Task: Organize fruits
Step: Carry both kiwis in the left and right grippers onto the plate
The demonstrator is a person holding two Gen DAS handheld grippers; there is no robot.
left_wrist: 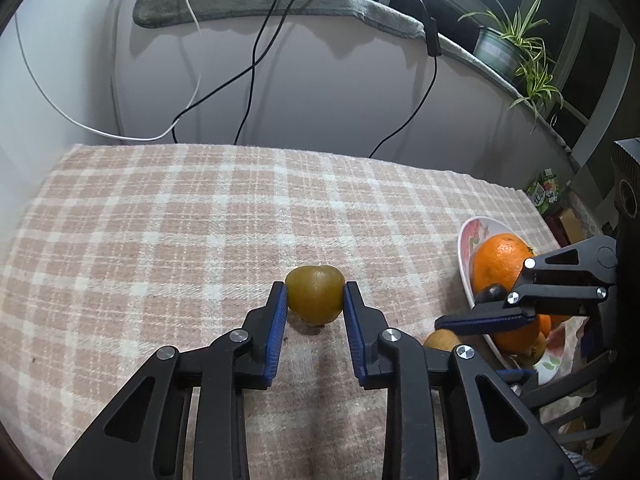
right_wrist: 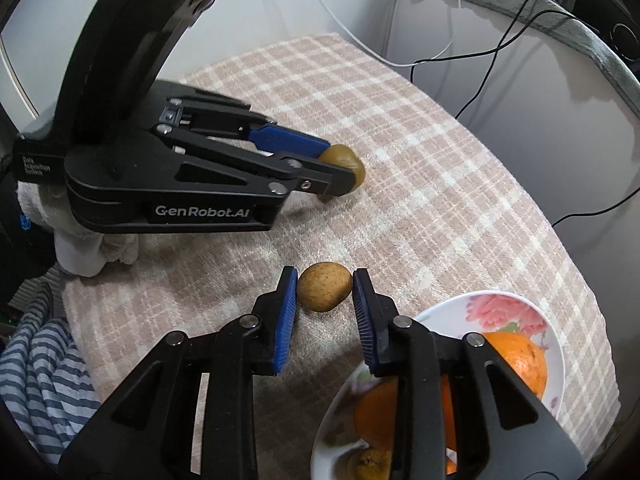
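Left wrist view, left gripper (left_wrist: pixel 315 295) clamping smooth olive fruit (left_wrist: pixel 315 294), right gripper (right_wrist: pixel 325 287) parted around speckled oval kiwi (right_wrist: pixel 324 286), plaid cloth (left_wrist: pixel 160 220)

Bare checked cloth (left_wrist: pixel 180 220) ahead and left; floral plate (left_wrist: pixel 466 240) of oranges (left_wrist: pixel 500 260) blocking right.

A pink-and-cream checked cloth (left_wrist: pixel 180 232) covered the table, black cables (left_wrist: pixel 256 64) and a white cable (left_wrist: pixel 52 104) hung behind it, beneath a grey mat (left_wrist: pixel 248 0), near a potted spider plant (left_wrist: pixel 516 48)

oranges (right_wrist: pixel 520 360) in plate (right_wrist: pixel 554 336); kiwi (right_wrist: pixel 325 286) beside plate
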